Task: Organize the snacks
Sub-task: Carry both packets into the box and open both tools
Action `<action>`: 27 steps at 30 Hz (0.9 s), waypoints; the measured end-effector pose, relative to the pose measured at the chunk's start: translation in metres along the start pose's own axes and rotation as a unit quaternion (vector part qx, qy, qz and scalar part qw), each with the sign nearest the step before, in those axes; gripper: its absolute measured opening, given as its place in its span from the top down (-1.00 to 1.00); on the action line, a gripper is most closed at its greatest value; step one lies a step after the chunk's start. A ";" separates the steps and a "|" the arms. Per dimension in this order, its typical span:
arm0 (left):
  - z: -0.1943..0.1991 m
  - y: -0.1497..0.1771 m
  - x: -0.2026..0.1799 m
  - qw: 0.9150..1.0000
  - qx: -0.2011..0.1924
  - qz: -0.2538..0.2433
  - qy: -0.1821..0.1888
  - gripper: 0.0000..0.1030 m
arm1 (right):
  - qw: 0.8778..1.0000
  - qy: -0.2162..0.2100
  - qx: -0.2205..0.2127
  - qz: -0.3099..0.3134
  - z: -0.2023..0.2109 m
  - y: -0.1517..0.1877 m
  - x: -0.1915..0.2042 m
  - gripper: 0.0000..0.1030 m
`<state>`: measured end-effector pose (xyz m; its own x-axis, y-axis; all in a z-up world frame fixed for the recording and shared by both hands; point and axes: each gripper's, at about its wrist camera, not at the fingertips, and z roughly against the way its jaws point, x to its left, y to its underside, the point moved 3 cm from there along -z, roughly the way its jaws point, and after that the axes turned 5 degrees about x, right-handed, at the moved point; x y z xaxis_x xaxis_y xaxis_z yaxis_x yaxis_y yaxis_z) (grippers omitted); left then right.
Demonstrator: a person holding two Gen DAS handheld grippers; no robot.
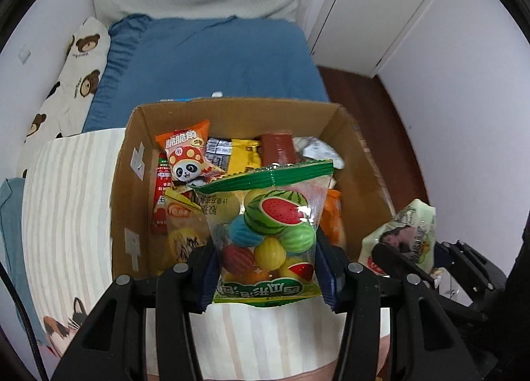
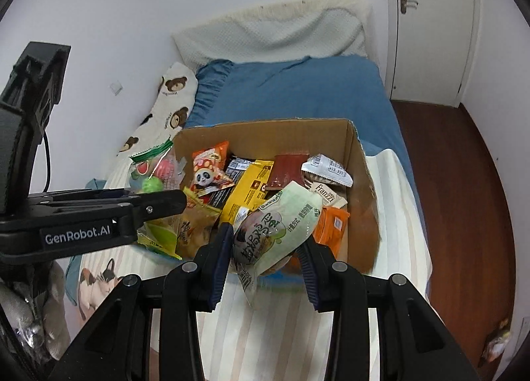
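Cardboard box (image 1: 132,182) below, we grip a gum bag (image 1: 268,235) left, green pack (image 2: 275,232) right, jaws clamped; next, sorting spots.

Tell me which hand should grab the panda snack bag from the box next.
Neither is free: the left gripper holds the candy bag, the right gripper a green packet. Once emptied, left: panda bag lies on its side.

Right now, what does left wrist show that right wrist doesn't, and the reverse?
Left wrist only: the left gripper shut on the watermelon gum bag, seen head-on.

Right wrist only: the right gripper shut on the pale green snack bag, seen head-on; a Franzzi packet in the box.

Both: the cardboard box, the panda snack packet, the blue bedding, and the other gripper off to one side.
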<state>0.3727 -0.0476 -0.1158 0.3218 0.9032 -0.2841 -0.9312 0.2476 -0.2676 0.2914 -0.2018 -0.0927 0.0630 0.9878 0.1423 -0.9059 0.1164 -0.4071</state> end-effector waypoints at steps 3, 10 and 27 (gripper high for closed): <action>-0.031 -0.010 0.011 0.999 0.040 0.014 -0.006 0.08 | 0.999 -0.007 0.039 -0.009 -0.027 -0.005 -0.010 0.20; -0.095 -0.012 0.027 0.992 0.120 0.035 -0.017 0.07 | 0.991 -0.019 0.129 -0.019 -0.084 -0.003 -0.023 0.18; -0.092 -0.017 0.044 0.990 0.111 0.047 -0.079 -0.85 | 0.980 0.066 0.184 -0.031 -0.105 -0.007 -0.041 -0.85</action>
<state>0.4185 -0.0444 -0.2088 0.2175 0.9651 -0.1461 -0.9761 0.2150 -0.0333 0.3396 -0.2324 -0.1903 0.1550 0.9875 0.0284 -0.9868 0.1561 -0.0442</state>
